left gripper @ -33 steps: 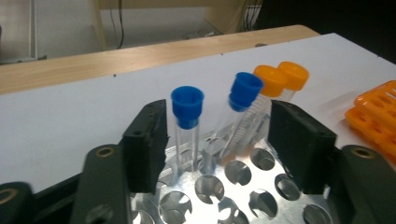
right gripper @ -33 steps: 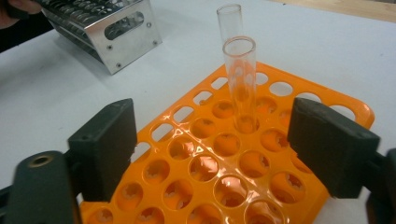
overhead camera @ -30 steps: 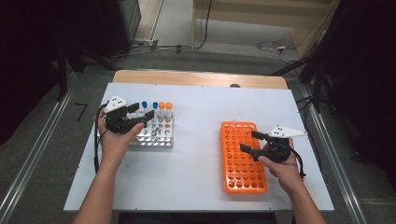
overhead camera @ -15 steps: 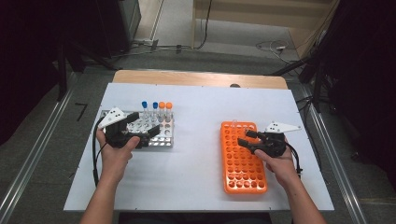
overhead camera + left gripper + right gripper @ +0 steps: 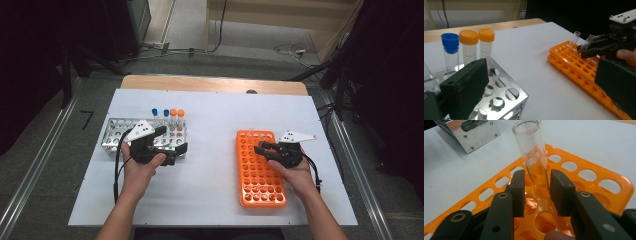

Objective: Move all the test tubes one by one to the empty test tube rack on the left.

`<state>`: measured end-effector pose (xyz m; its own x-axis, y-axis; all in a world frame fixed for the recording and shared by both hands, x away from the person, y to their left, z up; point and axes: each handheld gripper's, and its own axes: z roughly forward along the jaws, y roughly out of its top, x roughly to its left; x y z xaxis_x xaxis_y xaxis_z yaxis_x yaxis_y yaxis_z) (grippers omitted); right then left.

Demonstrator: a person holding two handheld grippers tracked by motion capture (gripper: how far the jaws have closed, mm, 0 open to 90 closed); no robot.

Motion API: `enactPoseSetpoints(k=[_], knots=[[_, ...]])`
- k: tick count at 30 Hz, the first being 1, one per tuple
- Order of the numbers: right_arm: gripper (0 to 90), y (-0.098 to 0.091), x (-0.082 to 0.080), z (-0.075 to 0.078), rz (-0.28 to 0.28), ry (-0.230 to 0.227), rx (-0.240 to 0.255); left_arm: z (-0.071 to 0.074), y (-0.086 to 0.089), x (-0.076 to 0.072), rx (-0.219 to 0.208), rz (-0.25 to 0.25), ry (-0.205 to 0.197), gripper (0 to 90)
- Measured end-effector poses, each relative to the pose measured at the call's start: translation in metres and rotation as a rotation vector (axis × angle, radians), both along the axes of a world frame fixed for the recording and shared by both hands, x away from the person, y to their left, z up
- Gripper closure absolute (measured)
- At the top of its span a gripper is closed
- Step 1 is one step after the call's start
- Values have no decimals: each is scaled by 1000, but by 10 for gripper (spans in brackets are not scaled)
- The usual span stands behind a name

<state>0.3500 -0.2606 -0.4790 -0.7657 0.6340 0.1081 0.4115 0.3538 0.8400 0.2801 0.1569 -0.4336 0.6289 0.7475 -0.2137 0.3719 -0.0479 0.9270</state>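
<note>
A clear, uncapped glass tube (image 5: 534,157) stands tilted in the orange plastic rack (image 5: 260,172), between the closing jaws of the right gripper (image 5: 536,185); squeezed off-centre, it could be tipped. The left gripper (image 5: 539,82) is held wide open, empty.

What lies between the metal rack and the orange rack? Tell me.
Bare white table separates the metal rack from the orange rack in the high view; the left gripper view shows the same bare strip.
</note>
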Motion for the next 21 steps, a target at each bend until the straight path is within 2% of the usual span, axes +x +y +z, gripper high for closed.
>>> enactPoseSetpoints(k=[9, 14, 21], knots=[[737, 4, -3, -1, -42, -62, -45, -4, -15, -1, 12, -29, 14, 0], [742, 1, -3, 1, -42, -53, -31, -4, -23, -3, 12, -51, 16, 0], [744, -3, -5, 9, -50, -64, 1, -4, -33, -4, 18, -76, 14, 0]])
